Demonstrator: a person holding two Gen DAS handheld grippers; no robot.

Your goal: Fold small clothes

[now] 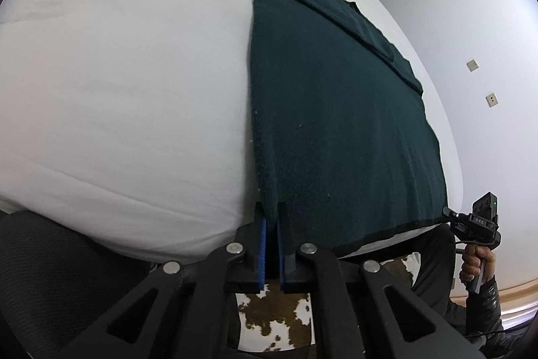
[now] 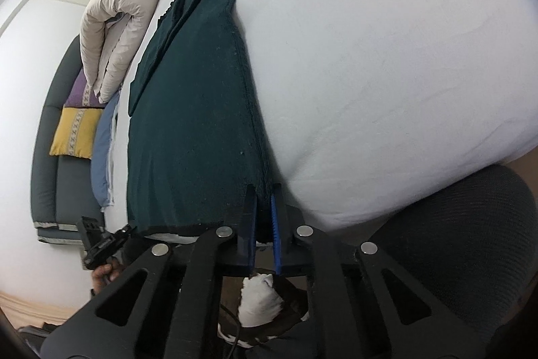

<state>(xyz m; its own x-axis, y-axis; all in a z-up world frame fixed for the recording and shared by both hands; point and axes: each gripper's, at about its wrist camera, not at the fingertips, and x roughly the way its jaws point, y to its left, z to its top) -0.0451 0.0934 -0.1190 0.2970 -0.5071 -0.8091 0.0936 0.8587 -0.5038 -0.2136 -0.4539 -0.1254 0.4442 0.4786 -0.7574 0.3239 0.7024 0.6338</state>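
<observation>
A dark green knit garment [image 1: 336,110] lies flat on the white bed [image 1: 127,83], its sleeves folded over its far part. My left gripper [image 1: 271,211] is shut on the garment's near left corner at the hem. My right gripper [image 2: 264,194] is shut on the garment's [image 2: 195,110] near right corner. The right gripper also shows in the left wrist view [image 1: 452,212] at the other end of the hem. The left gripper shows in the right wrist view [image 2: 126,229] in the same way.
The white bed [image 2: 386,56] spreads wide beside the garment. A folded cream duvet [image 2: 117,32], a blue pillow [image 2: 101,157] and yellow and purple cushions [image 2: 74,133] lie at the bed's far side by a grey sofa [image 2: 47,157]. A dark office chair [image 2: 470,241] stands close by.
</observation>
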